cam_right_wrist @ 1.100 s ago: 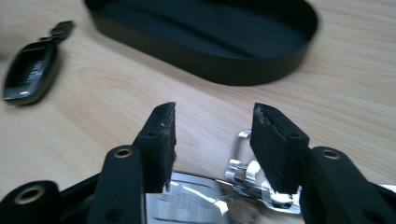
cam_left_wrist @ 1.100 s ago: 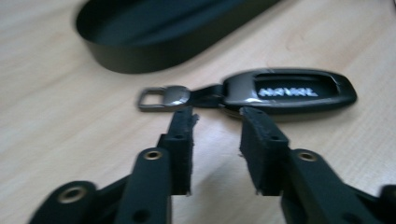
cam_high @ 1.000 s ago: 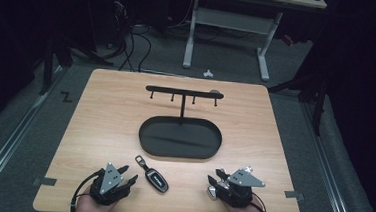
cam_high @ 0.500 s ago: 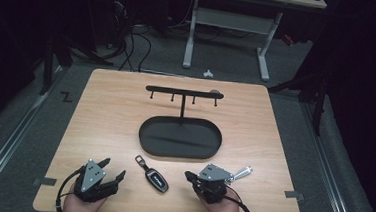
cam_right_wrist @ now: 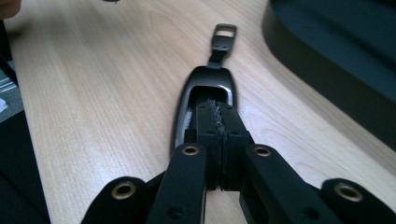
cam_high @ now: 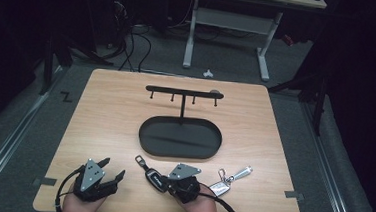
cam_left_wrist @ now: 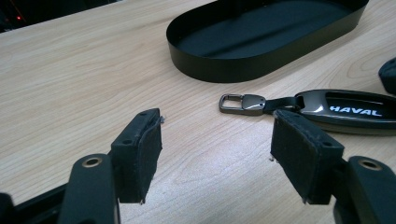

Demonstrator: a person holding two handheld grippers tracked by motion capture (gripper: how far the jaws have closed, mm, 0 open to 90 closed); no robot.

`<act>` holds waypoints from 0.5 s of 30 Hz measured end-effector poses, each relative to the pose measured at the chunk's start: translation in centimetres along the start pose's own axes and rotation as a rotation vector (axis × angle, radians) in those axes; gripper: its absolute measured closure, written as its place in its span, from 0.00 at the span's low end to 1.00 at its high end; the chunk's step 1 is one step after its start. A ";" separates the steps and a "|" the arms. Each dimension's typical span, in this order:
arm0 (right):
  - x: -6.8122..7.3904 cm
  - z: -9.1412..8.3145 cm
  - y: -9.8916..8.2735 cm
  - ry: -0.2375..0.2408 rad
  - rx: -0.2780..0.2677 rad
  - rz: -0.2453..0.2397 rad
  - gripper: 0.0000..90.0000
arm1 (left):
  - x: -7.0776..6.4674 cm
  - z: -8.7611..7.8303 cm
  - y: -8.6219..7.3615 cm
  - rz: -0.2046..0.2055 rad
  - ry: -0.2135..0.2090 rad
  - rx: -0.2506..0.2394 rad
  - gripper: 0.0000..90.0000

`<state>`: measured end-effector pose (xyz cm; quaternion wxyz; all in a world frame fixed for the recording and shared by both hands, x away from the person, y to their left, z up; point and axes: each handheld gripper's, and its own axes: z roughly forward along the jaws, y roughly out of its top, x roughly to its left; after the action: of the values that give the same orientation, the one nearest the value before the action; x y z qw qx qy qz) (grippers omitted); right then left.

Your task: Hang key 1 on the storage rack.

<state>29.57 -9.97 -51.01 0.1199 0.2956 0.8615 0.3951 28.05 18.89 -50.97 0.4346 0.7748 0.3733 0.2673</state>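
Note:
A black car key fob [cam_high: 152, 175] marked HAVAL lies flat on the wooden table [cam_high: 105, 110] near its front edge, its metal clasp [cam_left_wrist: 243, 102] pointing toward the tray. My right gripper [cam_high: 166, 184] is shut, and its closed tips [cam_right_wrist: 215, 109] sit over the fob's [cam_right_wrist: 205, 79] near end with nothing between the pads. Whether they touch it I cannot tell. My left gripper [cam_high: 113, 167] stands open to the left of the fob [cam_left_wrist: 355, 112]. Its jaws [cam_left_wrist: 217, 135] have just been opening, with only bare wood between them.
A black oval tray [cam_high: 146, 133] sits mid-table, and a black key rack [cam_high: 183, 92] with small hooks rises behind it. A silver key bunch [cam_high: 231, 180] lies to the right of my right hand. Desk legs and cables stand on the floor beyond the table.
My right gripper has slid left, away from the silver keys and up to the fob, and its jaws have closed. My left gripper drew slightly left and its jaws spread wider.

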 end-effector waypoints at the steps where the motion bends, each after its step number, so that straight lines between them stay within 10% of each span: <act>1: 0.1 0.1 0.0 0.004 0.004 0.001 1.00 | 0.0 0.0 0.0 0.000 0.000 0.000 0.38; 15: -0.4 -0.3 -1.6 -0.033 0.079 -0.018 1.00 | -0.2 0.3 -0.1 0.012 -0.021 0.014 0.38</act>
<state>29.10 -11.23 -52.02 0.1260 0.2989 0.8768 0.3549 28.14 18.64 -51.17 0.4313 0.7828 0.3659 0.2593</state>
